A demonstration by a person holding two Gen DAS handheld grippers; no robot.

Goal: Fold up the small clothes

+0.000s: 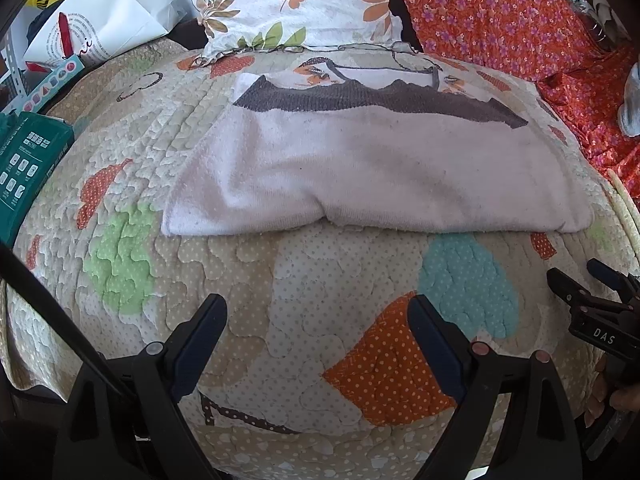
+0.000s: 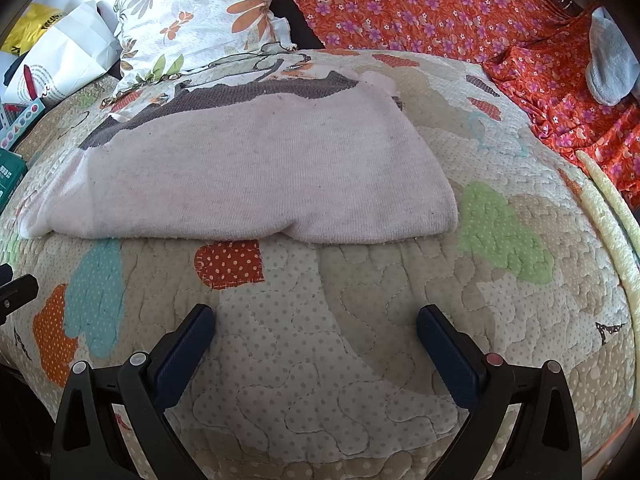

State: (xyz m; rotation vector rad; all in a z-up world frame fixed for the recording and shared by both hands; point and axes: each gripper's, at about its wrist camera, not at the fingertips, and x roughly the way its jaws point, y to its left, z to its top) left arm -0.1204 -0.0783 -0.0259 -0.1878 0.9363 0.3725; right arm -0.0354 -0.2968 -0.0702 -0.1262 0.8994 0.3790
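Note:
A folded pale pink garment (image 1: pixel 360 168) with a dark grey knit edge at its far side lies flat on the patchwork quilt (image 1: pixel 320 320). It also shows in the right wrist view (image 2: pixel 260 176). My left gripper (image 1: pixel 316 312) is open and empty, hovering over the quilt just short of the garment's near fold. My right gripper (image 2: pixel 316 320) is open and empty too, over the quilt in front of the garment. The right gripper's fingertips (image 1: pixel 560 280) show at the right edge of the left wrist view.
A floral pillow (image 1: pixel 292 0) lies behind the garment. Orange flowered fabric (image 2: pixel 440 8) covers the back right, with a grey sock (image 2: pixel 612 68) on it. White paper bags (image 1: pixel 100 20) and a teal box (image 1: pixel 28 160) sit at the left. A foam strip (image 2: pixel 612 232) edges the quilt at right.

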